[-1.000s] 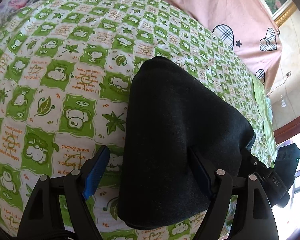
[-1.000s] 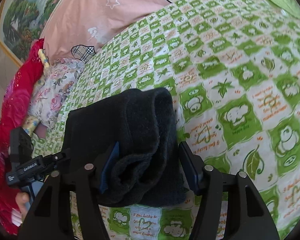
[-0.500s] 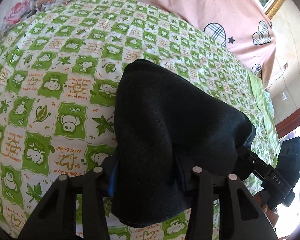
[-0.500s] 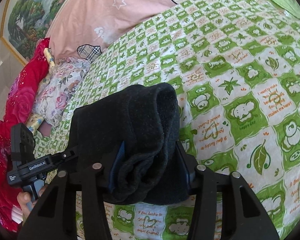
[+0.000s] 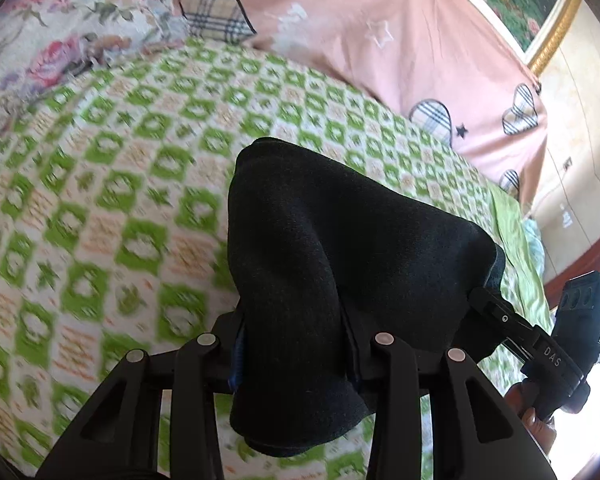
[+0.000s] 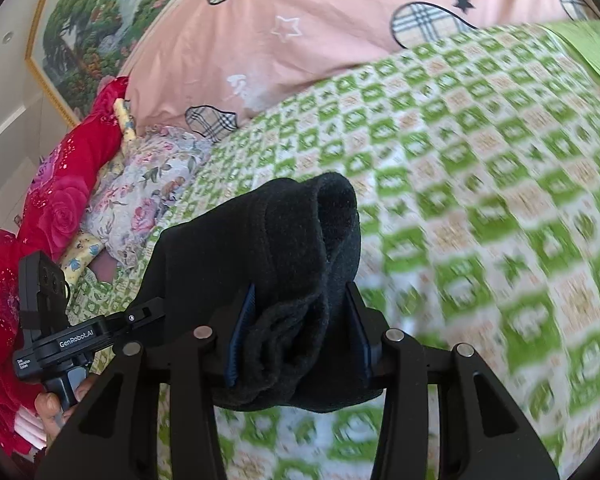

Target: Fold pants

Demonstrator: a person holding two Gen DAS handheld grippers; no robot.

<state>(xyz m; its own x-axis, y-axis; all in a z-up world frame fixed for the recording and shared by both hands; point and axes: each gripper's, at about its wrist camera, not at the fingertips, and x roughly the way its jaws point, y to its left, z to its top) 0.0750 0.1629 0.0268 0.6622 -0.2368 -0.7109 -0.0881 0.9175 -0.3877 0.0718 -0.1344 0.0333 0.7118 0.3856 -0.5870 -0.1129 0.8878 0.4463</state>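
The black pants (image 5: 332, 264) are folded into a thick bundle and held up off the bed. My left gripper (image 5: 296, 356) is shut on one end of the bundle, whose cloth hangs below the fingers. My right gripper (image 6: 300, 336) is shut on the other end of the pants (image 6: 268, 248), where the layered folds show between its blue pads (image 6: 242, 320). Each gripper shows in the other's view: the right gripper (image 5: 540, 344) at the right edge, the left gripper (image 6: 80, 340) at the left.
The bed has a green and white checked sheet (image 5: 100, 208) below the bundle. A pink duvet with plaid hearts (image 5: 380, 48) lies at the head. Floral bedding (image 6: 148, 192) and red bedding (image 6: 60, 200) lie to one side. A framed picture (image 6: 96, 20) hangs on the wall.
Both grippers have closed on the ends of the folded pants and lifted the bundle off the sheet. The bed behind is motion-blurred.
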